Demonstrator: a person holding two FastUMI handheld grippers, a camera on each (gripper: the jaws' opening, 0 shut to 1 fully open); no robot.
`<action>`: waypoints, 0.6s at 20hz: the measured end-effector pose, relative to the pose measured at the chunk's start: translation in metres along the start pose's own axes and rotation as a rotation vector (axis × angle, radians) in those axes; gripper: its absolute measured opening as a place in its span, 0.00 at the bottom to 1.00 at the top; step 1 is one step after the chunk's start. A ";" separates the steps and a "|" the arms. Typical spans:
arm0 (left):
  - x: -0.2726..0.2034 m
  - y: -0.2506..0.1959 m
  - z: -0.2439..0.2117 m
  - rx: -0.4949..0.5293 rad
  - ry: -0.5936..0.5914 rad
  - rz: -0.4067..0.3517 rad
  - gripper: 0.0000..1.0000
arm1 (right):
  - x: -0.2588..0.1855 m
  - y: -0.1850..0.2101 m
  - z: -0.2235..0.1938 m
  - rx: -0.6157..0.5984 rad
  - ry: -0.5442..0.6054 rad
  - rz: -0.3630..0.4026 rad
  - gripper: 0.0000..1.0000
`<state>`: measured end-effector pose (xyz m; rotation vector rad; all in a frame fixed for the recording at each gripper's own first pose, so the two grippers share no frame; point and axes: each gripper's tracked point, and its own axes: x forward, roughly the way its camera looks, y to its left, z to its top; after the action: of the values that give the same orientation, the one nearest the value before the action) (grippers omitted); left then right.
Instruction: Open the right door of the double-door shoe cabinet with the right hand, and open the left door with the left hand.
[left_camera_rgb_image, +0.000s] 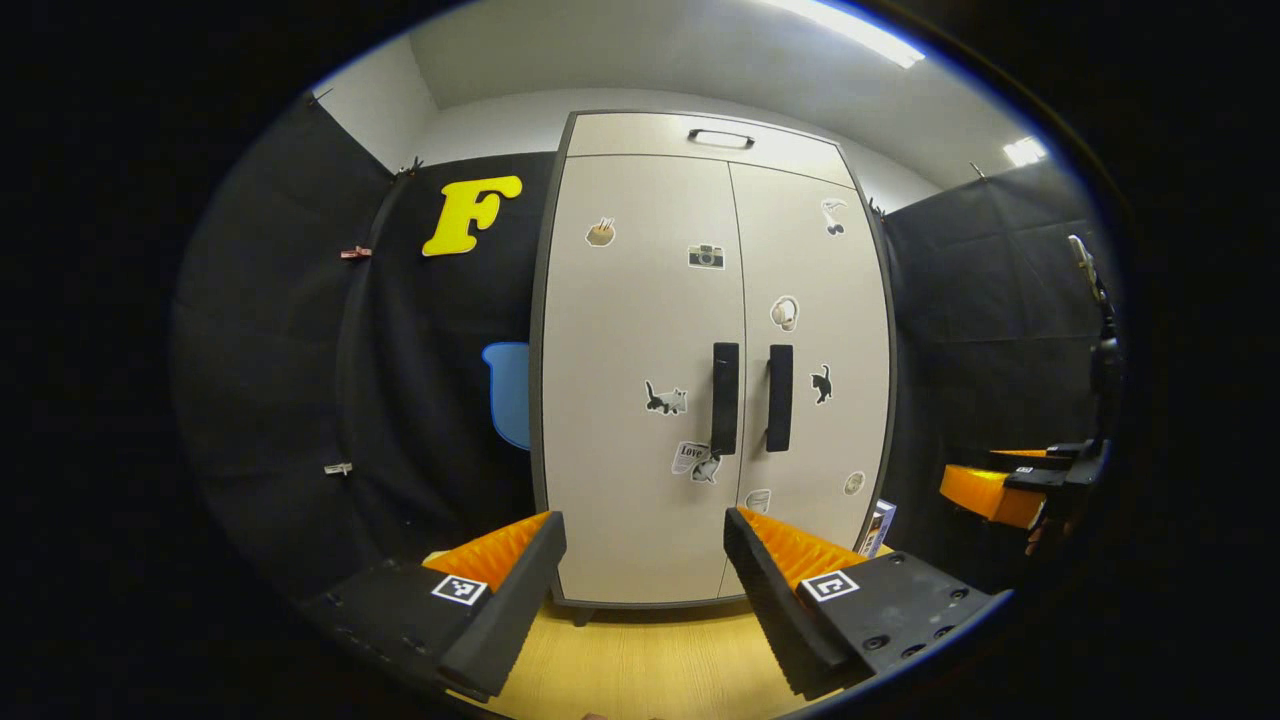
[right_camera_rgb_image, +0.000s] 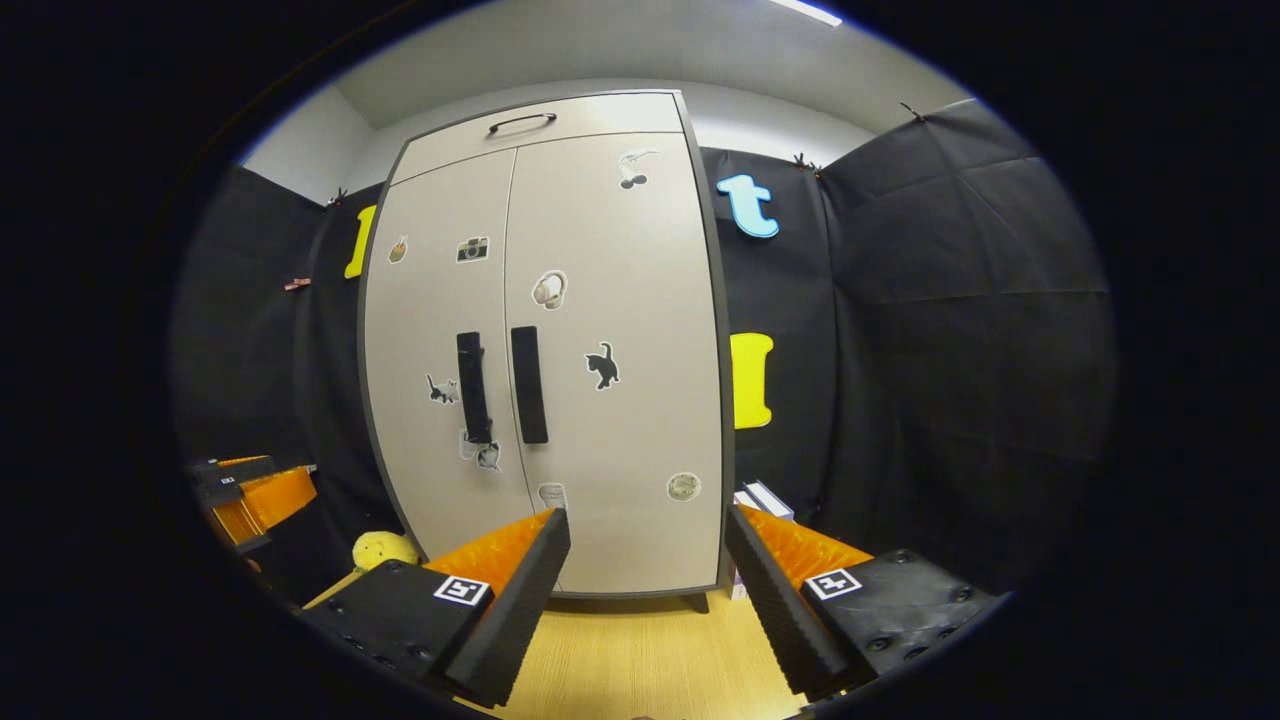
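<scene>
fingers (left_camera_rgb_image: 500, 590) of both grippers spread, shoe cabinet (left_camera_rgb_image: 640, 300) doors closed

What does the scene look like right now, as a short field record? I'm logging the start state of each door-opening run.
cabinet: upright on the wooden floor, both doors shut
left door handle: untouched
right door handle: untouched
left gripper: jaws open, short of the cabinet
right gripper: jaws open, short of the cabinet
yellow toy: on the floor by the cabinet's left foot
</scene>
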<state>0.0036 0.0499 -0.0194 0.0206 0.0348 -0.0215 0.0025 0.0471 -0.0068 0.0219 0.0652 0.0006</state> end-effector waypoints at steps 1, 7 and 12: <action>0.001 0.000 0.001 0.004 -0.003 -0.002 0.98 | 0.001 0.000 0.002 -0.002 -0.001 -0.005 0.98; 0.004 0.002 -0.006 -0.002 0.010 -0.007 0.98 | 0.013 0.014 0.008 0.020 0.014 0.004 0.98; 0.005 0.014 -0.014 -0.004 0.018 0.019 0.98 | 0.042 0.029 0.025 0.059 0.003 0.034 0.99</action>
<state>0.0082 0.0637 -0.0329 0.0175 0.0531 -0.0027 0.0465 0.0760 0.0157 0.0820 0.0683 0.0329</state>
